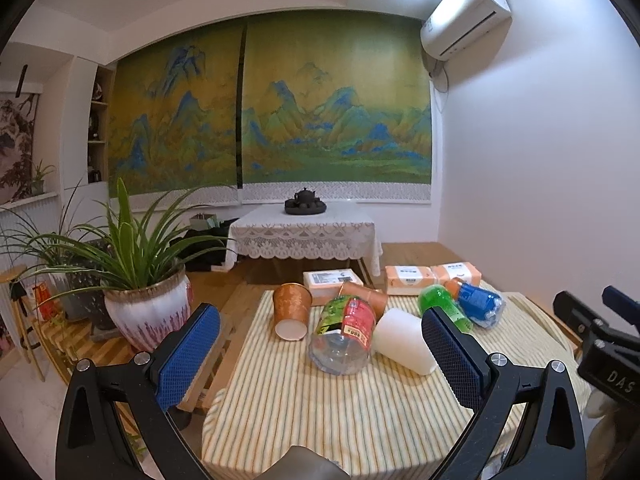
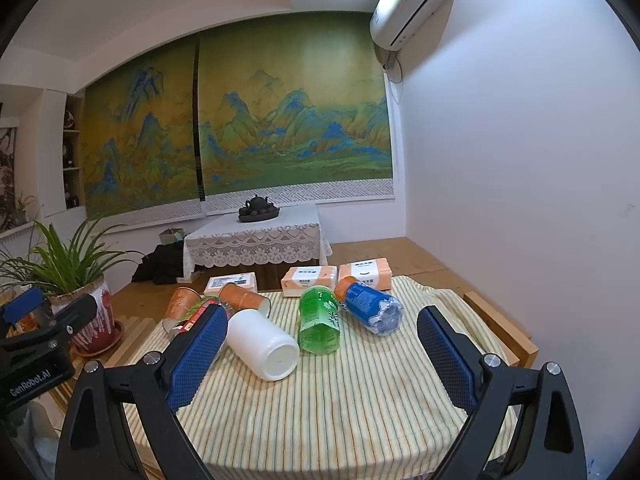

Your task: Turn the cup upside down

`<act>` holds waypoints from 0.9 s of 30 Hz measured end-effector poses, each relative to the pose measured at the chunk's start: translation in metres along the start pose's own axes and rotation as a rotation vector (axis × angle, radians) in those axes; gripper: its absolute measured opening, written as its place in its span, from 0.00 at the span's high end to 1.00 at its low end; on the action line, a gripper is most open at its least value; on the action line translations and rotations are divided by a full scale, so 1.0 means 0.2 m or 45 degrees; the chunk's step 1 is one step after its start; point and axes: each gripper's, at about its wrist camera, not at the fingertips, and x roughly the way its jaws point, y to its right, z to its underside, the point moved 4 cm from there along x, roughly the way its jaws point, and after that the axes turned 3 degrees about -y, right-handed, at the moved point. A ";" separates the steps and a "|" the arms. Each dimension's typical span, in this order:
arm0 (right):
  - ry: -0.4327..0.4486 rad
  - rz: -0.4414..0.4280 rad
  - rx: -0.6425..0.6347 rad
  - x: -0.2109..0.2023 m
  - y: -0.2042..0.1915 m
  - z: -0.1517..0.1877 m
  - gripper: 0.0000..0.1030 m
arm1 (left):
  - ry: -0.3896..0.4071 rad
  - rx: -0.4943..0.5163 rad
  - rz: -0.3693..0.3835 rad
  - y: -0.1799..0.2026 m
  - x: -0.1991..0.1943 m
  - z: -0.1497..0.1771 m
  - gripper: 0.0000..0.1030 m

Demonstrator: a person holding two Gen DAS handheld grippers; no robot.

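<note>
Cups number three on your striped cloth (image 2: 360, 392): one white cup (image 2: 262, 342) on its side with its base toward you, nearest your fingers, and two orange paper cups, one (image 1: 292, 310) with its white mouth facing you and one (image 2: 244, 298) lying behind it. Your left gripper (image 1: 320, 354) and right gripper (image 2: 320, 354) both have their blue pads spread wide, holding nothing, above the near cloth. Farther out lie three plastic bottles: red-labelled (image 1: 344, 332), green (image 2: 319, 318), blue (image 2: 370, 308). Beyond them you have three tissue packs (image 2: 309, 280).
</note>
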 end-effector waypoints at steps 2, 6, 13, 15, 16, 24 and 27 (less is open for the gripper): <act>-0.007 -0.012 -0.006 0.02 -0.01 0.00 0.08 | 0.019 -0.014 -0.006 -0.01 -0.01 0.00 0.01; -0.012 -0.023 -0.010 0.02 -0.02 0.01 0.08 | 0.015 -0.035 -0.010 -0.05 -0.02 0.00 0.01; -0.029 -0.006 -0.010 0.04 0.01 0.03 0.08 | -0.016 -0.039 -0.003 -0.03 0.01 0.03 0.01; -0.036 0.004 -0.009 0.04 0.02 0.04 0.08 | -0.027 -0.032 0.005 -0.01 0.03 0.04 0.01; -0.038 0.005 -0.008 0.05 0.03 0.04 0.08 | -0.028 -0.029 0.008 -0.01 0.03 0.04 0.01; -0.049 0.001 -0.016 0.05 0.02 0.05 0.08 | -0.037 -0.015 0.022 0.02 0.04 0.05 0.01; -0.052 -0.001 -0.024 0.06 0.01 0.05 0.08 | -0.039 -0.015 0.021 0.02 0.04 0.05 0.01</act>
